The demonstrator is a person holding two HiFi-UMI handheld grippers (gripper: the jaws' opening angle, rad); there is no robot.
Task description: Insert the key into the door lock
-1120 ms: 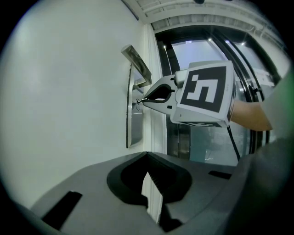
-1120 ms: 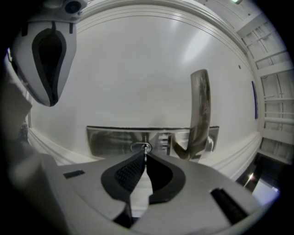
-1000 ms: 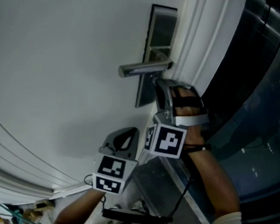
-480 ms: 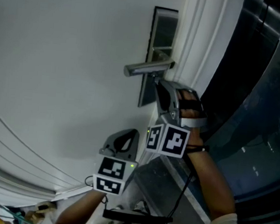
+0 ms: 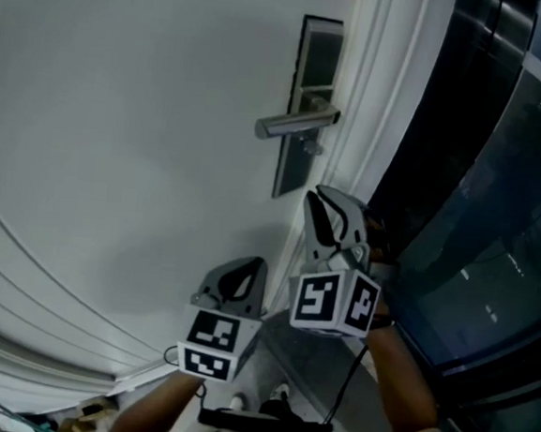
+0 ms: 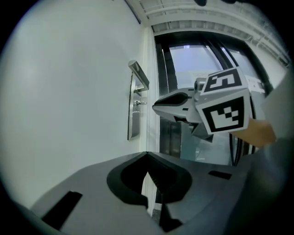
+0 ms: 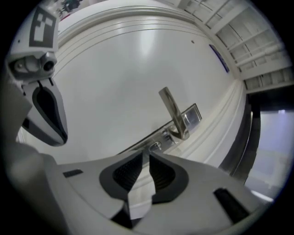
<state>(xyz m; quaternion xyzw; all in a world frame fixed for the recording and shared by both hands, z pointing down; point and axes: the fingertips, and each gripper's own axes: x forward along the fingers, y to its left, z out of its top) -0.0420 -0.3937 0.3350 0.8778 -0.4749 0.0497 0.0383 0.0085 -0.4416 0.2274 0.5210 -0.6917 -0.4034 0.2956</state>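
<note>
We are holding both tongs clear of the white door. The key is sticking out of the metal lock plate, just under the lever handle, and neither tool is touching it. Our right tongs are hovering just below the plate, near the door's edge, and pointing up toward the lock. Their jaws are standing slightly apart, released and gripping nothing, with bare door showing through the gap. Our left tongs are hanging lower and further left, close to the door face, with jaws clenched tip to tip on nothing. Dark glass is running along the right.
</note>
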